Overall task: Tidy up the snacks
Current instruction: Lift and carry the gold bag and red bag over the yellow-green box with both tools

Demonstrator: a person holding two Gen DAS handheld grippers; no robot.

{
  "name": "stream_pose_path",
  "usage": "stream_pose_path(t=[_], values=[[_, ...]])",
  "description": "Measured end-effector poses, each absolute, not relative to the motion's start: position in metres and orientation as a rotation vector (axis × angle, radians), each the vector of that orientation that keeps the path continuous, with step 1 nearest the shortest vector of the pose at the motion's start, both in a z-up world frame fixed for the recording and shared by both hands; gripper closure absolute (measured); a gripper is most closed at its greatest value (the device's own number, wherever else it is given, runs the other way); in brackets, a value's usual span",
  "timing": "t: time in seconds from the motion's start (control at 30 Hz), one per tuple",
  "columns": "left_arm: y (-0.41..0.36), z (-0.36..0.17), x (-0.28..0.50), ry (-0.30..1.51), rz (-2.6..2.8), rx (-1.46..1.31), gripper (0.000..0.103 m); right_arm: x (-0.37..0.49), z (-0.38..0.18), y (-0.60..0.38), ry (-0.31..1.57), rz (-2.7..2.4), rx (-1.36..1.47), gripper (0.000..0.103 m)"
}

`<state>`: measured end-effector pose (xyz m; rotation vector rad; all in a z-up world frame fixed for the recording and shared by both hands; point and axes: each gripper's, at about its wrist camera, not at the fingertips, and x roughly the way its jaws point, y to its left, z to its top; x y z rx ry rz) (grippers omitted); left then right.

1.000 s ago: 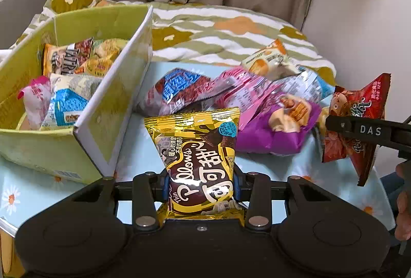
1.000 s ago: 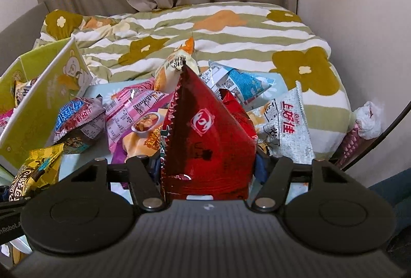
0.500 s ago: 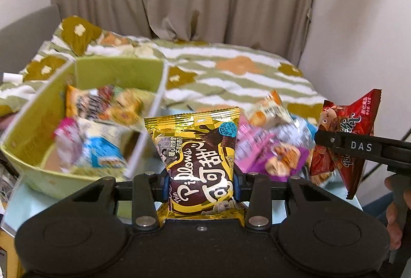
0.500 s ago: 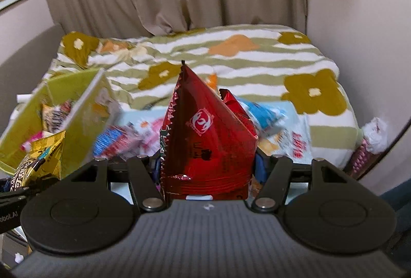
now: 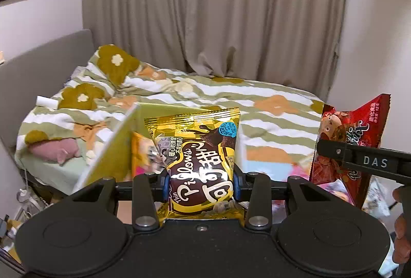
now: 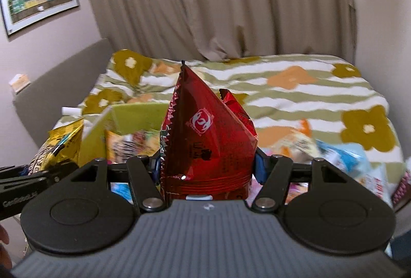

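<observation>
Yellow packet [image 5: 201,162] clamped in left tool [image 5: 201,184]

Both wrist views face the bed [image 5: 257,103], sharing the curtain [image 6: 218,0].

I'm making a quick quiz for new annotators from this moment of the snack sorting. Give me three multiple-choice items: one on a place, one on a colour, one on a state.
1. In the right wrist view, where is the green box relative to the red packet?
A. left
B. right
C. in front

2. What colour is the packet in the left gripper?
A. blue
B. yellow and brown
C. white

3. What is the state of the right gripper?
A. open, nothing held
B. shut with nothing in it
C. shut on the red packet

Answers: 1 A, the box's wall shows left of the packet. 2 B, the wrapper is yellow with a brown centre. 3 C, the jaws press both its sides.
</observation>
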<state>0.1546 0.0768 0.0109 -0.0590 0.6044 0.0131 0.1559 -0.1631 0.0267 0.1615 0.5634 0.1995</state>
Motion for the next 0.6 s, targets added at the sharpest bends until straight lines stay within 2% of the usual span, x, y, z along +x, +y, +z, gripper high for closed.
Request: stream_pose_path(t=[0.23,0.6], values=[[0.132,0.005,0.182,0.636,0.032,-0.054,0.057,0.182,0.032,-0.098,0.563,0.245,0.157,0.025],[0.198,-0.032,0.231,0.744,-0.045,-0.053,0.057,0.212,0.019,-0.019,0.619,0.195,0.152,0.025]])
